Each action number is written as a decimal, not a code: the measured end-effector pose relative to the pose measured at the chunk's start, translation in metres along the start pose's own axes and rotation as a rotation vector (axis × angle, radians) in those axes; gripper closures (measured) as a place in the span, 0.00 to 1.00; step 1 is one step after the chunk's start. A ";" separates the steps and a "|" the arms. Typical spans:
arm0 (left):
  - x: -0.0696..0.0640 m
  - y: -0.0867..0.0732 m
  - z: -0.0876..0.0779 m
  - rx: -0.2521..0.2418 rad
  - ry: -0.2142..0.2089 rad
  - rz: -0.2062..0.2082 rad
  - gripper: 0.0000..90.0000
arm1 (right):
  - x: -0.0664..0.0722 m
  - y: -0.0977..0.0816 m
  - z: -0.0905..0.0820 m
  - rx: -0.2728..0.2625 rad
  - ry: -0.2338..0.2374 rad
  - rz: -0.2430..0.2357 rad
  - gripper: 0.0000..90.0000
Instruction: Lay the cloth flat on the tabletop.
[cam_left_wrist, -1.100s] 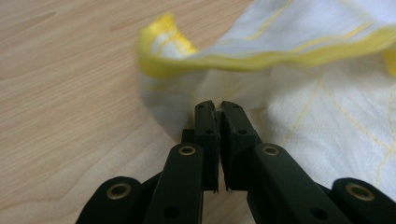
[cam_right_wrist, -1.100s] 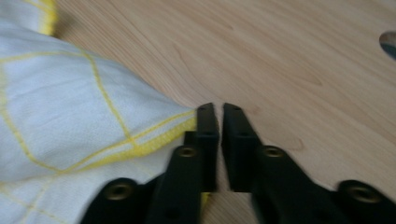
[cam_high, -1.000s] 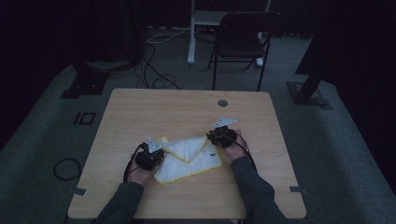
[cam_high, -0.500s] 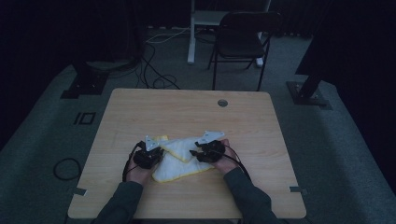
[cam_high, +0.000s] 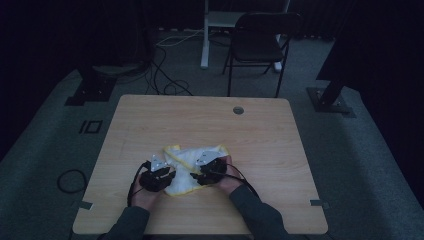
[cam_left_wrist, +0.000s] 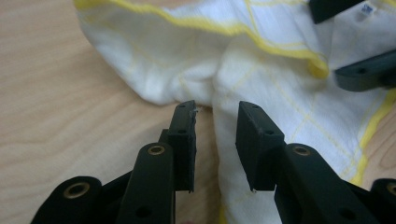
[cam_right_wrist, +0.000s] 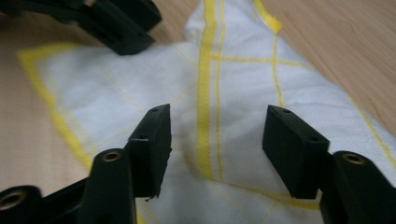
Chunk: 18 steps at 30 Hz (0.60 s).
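Nearest the desk's (cam_high: 150, 125) front edge, the person's two forearms come in side by side, each hand carrying a claw over the cloth (cam_high: 192, 167). The left claw (cam_left_wrist: 215, 126) stands with its jaws apart, a narrow gap between them; they have just been opening, and a fold of the white cloth (cam_left_wrist: 261, 79) lies under and just beyond the gap, with no pad pressing on it as far as the left gripper view lets me judge. In the high view, the left claw (cam_high: 162, 175) sits at the cloth's left end.

The right claw (cam_right_wrist: 217, 128) has its jaws wide apart, also just opened, with the cloth's (cam_right_wrist: 243, 93) yellow double stripe running up between them, lying loose on the wood. From above, the right claw (cam_high: 205, 175) rests at the cloth's right part, close to the left one.

The cloth is a white dishcloth with yellow hem and thin yellow check lines, rumpled and partly folded, lying in the front half of the desk, slightly left of the middle.

Farther off, near the back edge, a round cable grommet (cam_high: 238, 110) is set in the desk. Beyond the desk stands a dark folding chair (cam_high: 262, 42).
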<state>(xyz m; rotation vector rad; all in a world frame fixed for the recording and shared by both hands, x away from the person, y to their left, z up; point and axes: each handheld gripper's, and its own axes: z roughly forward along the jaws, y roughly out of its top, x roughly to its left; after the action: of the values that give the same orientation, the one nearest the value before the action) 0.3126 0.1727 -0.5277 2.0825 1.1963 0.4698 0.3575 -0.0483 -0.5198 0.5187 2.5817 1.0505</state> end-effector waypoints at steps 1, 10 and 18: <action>-0.001 -0.001 0.000 0.008 0.002 0.004 0.77 | 0.000 0.001 0.002 0.015 -0.013 -0.009 0.58; -0.006 -0.003 0.004 0.038 -0.008 0.017 0.91 | -0.017 0.000 0.001 0.032 -0.099 0.034 1.00; -0.005 -0.002 0.001 0.041 -0.014 0.036 0.98 | -0.050 -0.001 -0.026 -0.030 -0.128 0.163 1.00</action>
<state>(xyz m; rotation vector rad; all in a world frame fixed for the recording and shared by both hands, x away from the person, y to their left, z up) 0.3094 0.1686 -0.5291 2.1417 1.1713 0.4494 0.3916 -0.0868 -0.4960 0.7740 2.4413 1.0683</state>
